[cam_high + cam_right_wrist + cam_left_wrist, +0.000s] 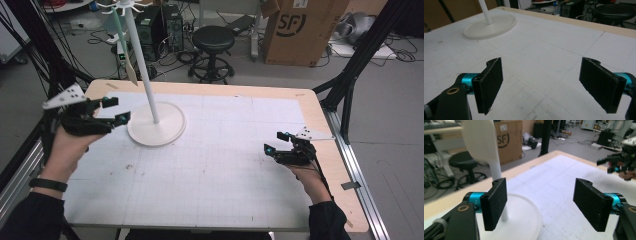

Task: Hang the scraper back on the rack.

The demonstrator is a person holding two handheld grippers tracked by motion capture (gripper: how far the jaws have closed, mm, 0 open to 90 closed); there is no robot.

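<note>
Where the person's forearms enter at the bottom of the high view, 2 dark sleeves are seen, and a black band is worn on the left wrist. The left gripper (114,110) is held raised above the left part of the table (225,195), its grey 3-cornered plate on top; its jaws are spread wide with nothing between them. In the left gripper view the same gripper (541,205) is shown with both black pads well apart, and the white grid mat is seen through the gap. The right gripper (274,143) is held low near the right edge of the table, its jaws likewise parted and empty. In the right gripper view this gripper (541,83) is seen just above the mat, pads wide apart, nothing gripped.

Just beyond the left gripper, a white stand (156,125) is set on the mat: a round flat base with a thin upright pole. Its base (524,217) is seen directly behind the left pad in the left gripper view, and farther off at the upper left in the right gripper view (489,26). At the top of the pole, short hooks are spread out, and a pale spatula (125,50) is hung from 1 of them, blade downward, beside the pole.

Beyond the table, a black round stool (213,40) is stood on the floor, a cardboard box (300,27) is placed to its right, and cables and computer cases are scattered behind.
</note>
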